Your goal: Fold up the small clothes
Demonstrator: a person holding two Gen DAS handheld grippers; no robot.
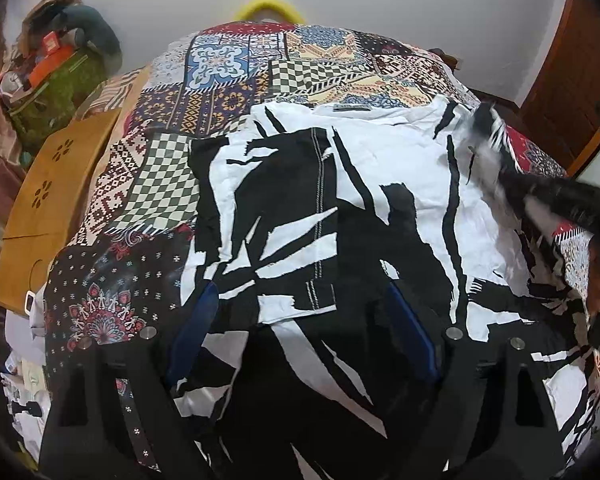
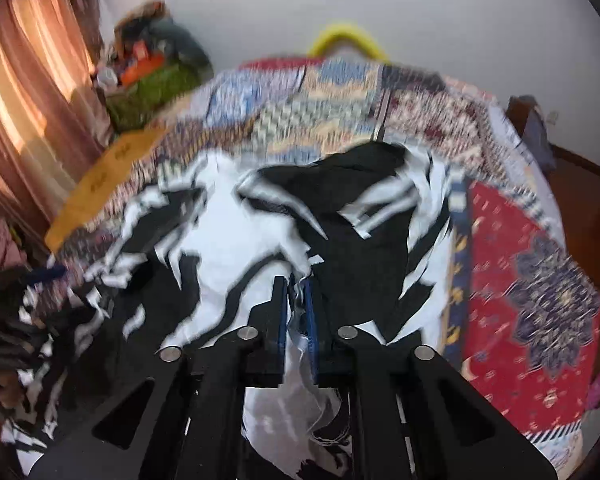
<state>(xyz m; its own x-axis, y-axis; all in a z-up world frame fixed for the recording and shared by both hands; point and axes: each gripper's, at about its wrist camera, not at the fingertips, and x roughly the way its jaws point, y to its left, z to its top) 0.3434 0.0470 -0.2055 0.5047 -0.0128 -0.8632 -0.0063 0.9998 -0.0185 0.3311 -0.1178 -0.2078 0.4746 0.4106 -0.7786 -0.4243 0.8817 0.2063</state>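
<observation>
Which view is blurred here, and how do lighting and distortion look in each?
Right wrist view: motion blur smears the bedspread and the black-and-white shirt; only the right gripper, shut on fabric, is sharp; warm light glows through the curtain. Left wrist view: mostly sharp, evenly lit, blur only at the shirt's right edge. Both: fisheye bulge, dark corners.

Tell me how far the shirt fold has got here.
Early. Done: the black-and-white shirt lies spread on the patchwork bedspread. In hand: the right gripper is shut on its fabric; the left gripper is open above it. Left: every fold; none shows.
</observation>
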